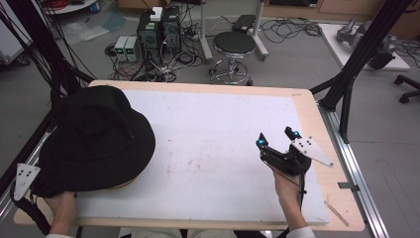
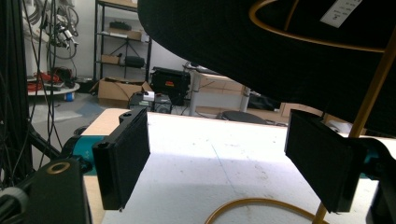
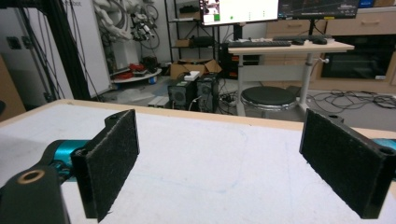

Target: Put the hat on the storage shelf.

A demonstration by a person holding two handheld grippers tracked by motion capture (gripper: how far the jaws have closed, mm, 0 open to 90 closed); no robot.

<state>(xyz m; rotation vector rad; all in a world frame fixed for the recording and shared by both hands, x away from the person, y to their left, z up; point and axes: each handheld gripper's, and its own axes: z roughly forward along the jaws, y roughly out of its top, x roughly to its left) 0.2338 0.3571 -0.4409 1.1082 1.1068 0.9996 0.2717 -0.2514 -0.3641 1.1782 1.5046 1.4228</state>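
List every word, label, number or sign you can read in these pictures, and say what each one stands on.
None can be read.
White tag inside the black hat: dark marks, too small and blurred to read.
Monitor behind the table: coloured blocks and lines, too small to read.
Red mark on the black case on the floor: blurred, unreadable.
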